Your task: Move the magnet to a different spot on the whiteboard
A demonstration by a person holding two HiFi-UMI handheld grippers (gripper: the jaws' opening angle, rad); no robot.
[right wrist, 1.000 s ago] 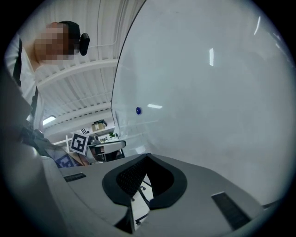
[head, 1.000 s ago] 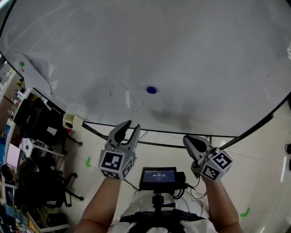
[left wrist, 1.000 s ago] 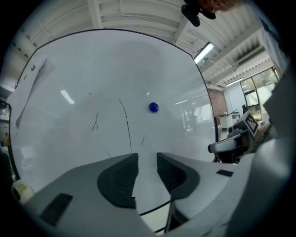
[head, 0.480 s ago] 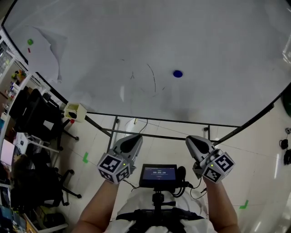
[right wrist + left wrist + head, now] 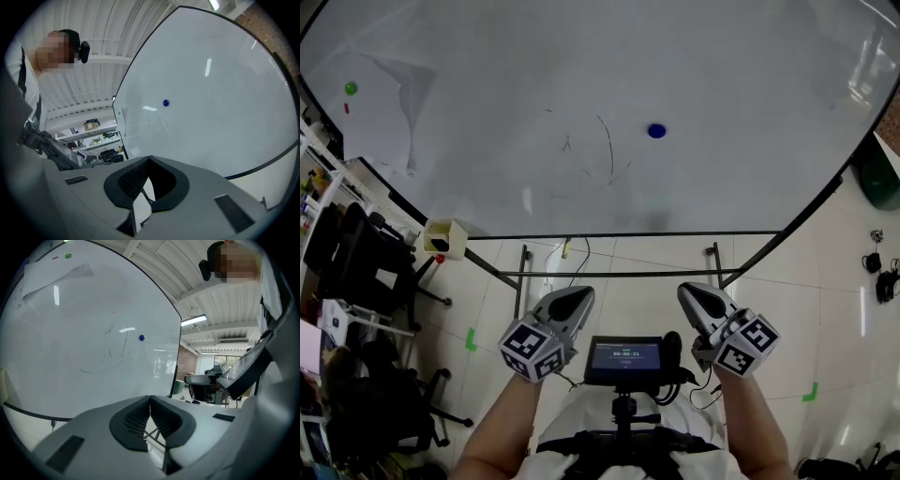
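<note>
Grey left tongs (image 5: 577, 298) have just been closing on nothing, tips now touching; right tongs (image 5: 689, 295) pinched empty too, both well short of the whiteboard (image 5: 750, 84). Blue magnet (image 5: 656, 131) sits on the whiteboard right of the scribbles (image 5: 602, 155), so reckon I'd have to reopen to grab it.

The whiteboard (image 5: 722, 75) is white with faint grey pen lines (image 5: 605, 155). The magnet (image 5: 656, 131) is dark blue. A green dot (image 5: 351, 88) and a small red mark (image 5: 346, 109) sit on a white sheet of paper (image 5: 380, 117). The left tool (image 5: 577, 296), its jaws just closed further on nothing, and the right tool (image 5: 694, 292) are grey with black pads, and each carries a cube of black-and-white square patterns. The floor (image 5: 853, 309) is pale tile with green tape marks (image 5: 471, 339). The box (image 5: 443, 238) is cream. The screen (image 5: 623, 359) is black with blue.
</note>
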